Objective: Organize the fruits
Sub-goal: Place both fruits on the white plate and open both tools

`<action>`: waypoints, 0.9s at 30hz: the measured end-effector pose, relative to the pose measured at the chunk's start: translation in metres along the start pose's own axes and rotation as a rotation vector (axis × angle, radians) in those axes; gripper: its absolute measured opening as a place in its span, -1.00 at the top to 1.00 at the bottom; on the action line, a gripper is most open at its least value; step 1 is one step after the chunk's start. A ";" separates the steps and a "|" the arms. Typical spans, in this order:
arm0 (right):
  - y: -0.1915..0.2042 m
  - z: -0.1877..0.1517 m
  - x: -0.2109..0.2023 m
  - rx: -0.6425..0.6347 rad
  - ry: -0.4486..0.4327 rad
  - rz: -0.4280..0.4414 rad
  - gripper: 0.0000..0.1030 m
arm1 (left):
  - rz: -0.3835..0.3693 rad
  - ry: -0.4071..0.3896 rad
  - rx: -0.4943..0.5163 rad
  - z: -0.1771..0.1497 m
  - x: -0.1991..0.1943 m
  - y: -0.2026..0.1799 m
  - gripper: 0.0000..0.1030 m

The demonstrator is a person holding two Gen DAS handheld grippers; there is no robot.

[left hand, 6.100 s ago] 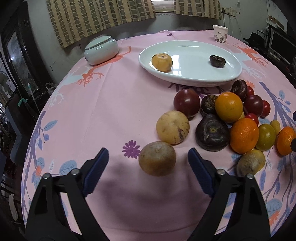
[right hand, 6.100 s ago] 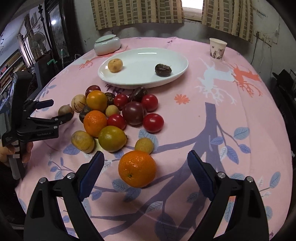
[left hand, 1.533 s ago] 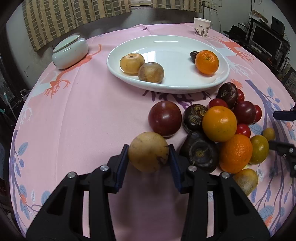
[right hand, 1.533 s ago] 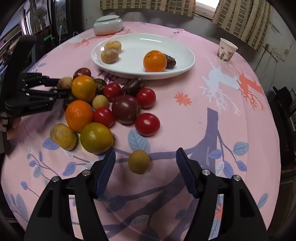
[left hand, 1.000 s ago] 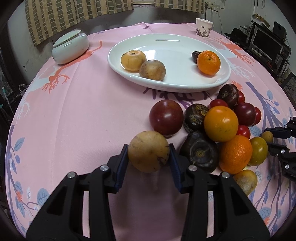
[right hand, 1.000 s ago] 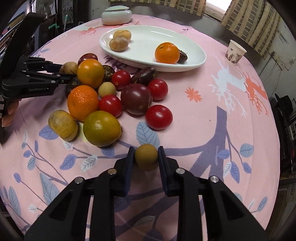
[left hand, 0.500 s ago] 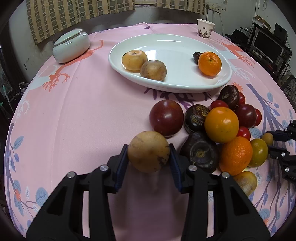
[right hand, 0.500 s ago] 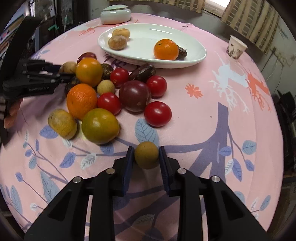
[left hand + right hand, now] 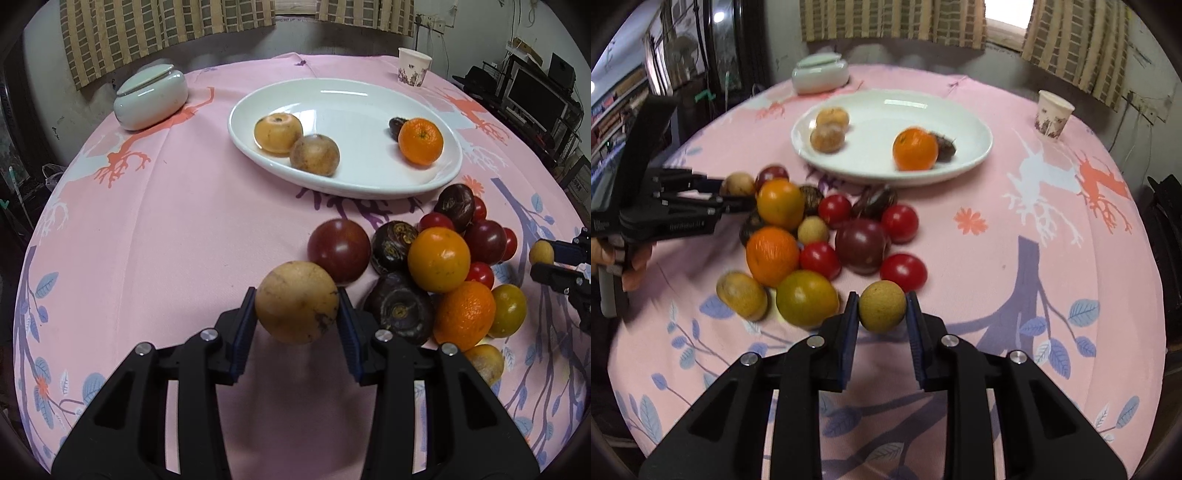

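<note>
Left gripper [image 9: 297, 312] jaws grasping a big round tan fruit [image 9: 296, 302] with dark specks, right gripper [image 9: 882, 314] jaws grasping a small tan fruit [image 9: 882, 311], both just above the pink bench [image 9: 155, 229], fruit pile [image 9: 820, 236] between them, white plate [image 9: 354, 107] behind holding an orange [image 9: 420, 140] and brown fruits [image 9: 314, 154].

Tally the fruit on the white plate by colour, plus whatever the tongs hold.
plate, tan fruits: 2
plate, orange: 1
plate, dark fruit: 1
left tongs, big tan fruit: 1
right tongs, small tan fruit: 1
Total: 6
</note>
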State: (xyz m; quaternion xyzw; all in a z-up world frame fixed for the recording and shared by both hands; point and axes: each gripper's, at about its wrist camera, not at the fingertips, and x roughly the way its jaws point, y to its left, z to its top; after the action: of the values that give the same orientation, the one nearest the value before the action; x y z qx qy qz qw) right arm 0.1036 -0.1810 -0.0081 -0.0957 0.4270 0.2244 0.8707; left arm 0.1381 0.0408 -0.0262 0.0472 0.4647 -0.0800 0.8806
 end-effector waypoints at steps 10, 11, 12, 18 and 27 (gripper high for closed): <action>0.007 0.030 -0.028 0.065 -0.117 0.045 0.50 | -0.036 -0.122 -0.104 0.020 -0.052 0.006 0.18; 0.007 0.038 -0.030 0.060 -0.125 0.044 0.49 | -0.031 -0.128 -0.089 0.024 -0.057 0.002 0.18; 0.008 0.046 -0.030 0.049 -0.126 0.044 0.49 | -0.028 -0.127 -0.073 0.028 -0.060 -0.002 0.18; 0.004 0.091 0.011 0.041 -0.106 0.021 0.49 | -0.008 -0.099 -0.054 0.067 -0.032 -0.020 0.18; -0.007 0.108 0.071 0.157 -0.042 0.094 0.49 | -0.020 -0.014 -0.166 0.097 0.033 -0.012 0.18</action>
State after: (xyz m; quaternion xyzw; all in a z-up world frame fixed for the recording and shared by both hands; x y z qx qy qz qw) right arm 0.2209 -0.1262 0.0027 -0.0023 0.4289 0.2328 0.8729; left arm 0.2328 0.0108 0.0014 -0.0313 0.4639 -0.0502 0.8839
